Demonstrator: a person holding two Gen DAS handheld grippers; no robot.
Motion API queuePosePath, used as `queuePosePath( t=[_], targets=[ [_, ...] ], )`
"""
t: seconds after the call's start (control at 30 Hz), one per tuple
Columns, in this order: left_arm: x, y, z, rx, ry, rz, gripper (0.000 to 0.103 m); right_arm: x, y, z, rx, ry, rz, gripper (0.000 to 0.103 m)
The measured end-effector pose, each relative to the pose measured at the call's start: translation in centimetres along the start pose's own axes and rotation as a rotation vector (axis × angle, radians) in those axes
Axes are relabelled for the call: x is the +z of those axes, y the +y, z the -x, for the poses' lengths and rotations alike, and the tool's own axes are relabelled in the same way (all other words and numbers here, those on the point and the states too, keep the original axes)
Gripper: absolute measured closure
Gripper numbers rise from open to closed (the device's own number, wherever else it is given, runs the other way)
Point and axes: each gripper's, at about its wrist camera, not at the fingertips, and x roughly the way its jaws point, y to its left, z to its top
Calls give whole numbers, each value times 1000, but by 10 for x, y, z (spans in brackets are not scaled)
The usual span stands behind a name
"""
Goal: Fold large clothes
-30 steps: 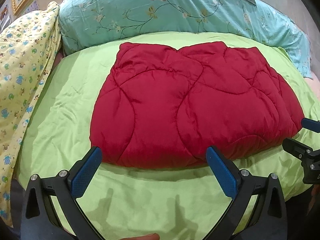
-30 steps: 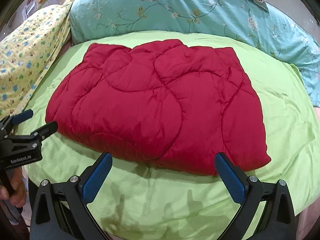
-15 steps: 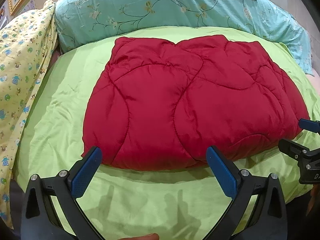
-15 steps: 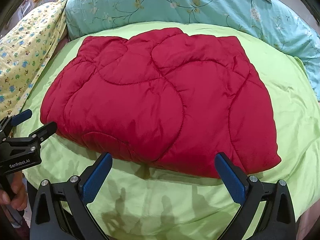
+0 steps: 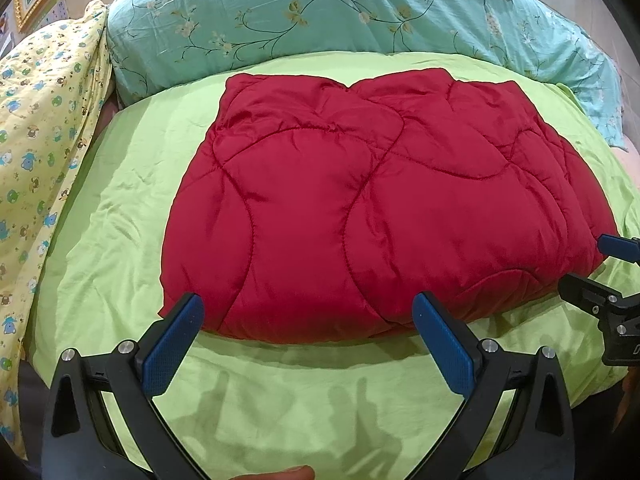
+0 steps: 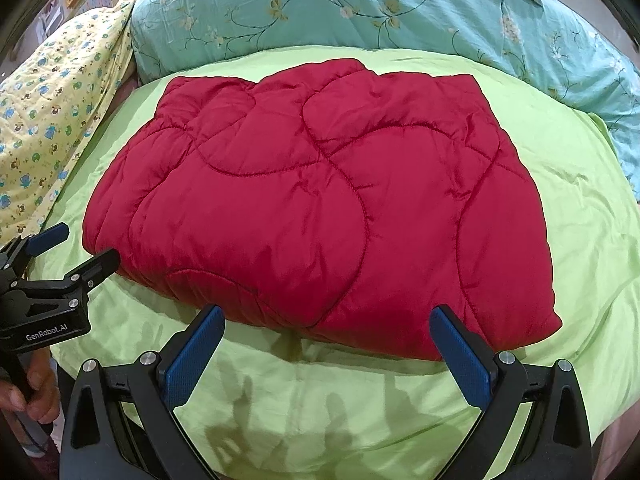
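A red quilted padded garment [image 5: 360,208] [image 6: 320,208] lies folded into a thick rectangle on the lime green sheet [image 5: 120,216] [image 6: 580,200]. My left gripper [image 5: 306,304] is open at the garment's near edge, toward its left corner, its blue pads [image 5: 172,344] holding nothing. My right gripper [image 6: 327,314] is open too, at the near edge toward the right corner, also empty. Each gripper shows in the other's view: the right gripper [image 5: 596,264] by the garment's right corner, the left gripper [image 6: 76,248] by its left corner. Neither visibly grips the fabric.
A teal floral duvet [image 5: 360,12] [image 6: 360,8] is bunched along the far side of the bed. A yellow cartoon-print blanket [image 5: 36,128] [image 6: 48,100] hangs at the left. A hand [image 6: 36,392] holds the left gripper's handle. Bare green sheet surrounds the garment.
Both grippers have moved forward, closer to the garment's near edge, which now sits between their fingertips. They stay open. The garment has not moved.
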Motion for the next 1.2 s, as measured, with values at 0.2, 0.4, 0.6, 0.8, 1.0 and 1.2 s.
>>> queuePosePath(
  t=[0.2,0.4,0.6,0.8,1.0,1.2],
  targets=[
    [0,0,1,-4,-1,0,0,-1,0,0,2,1,-1,0],
    [0,1,2,-3,-6,2,0,-1,1,0,6,-1,3,0],
    [0,2,2,-4,-6,1,0,-1,2,2,10,-5,6,0],
    [0,2,3,-4,-7,0,0,0,3,3,14,-6,9,0],
    [1,3,4,-4,-10,2,0,0,5,5,15,-9,11,0],
    [1,4,5,-2,-11,6,0,0,5,5,16,-10,11,0]
  ],
)
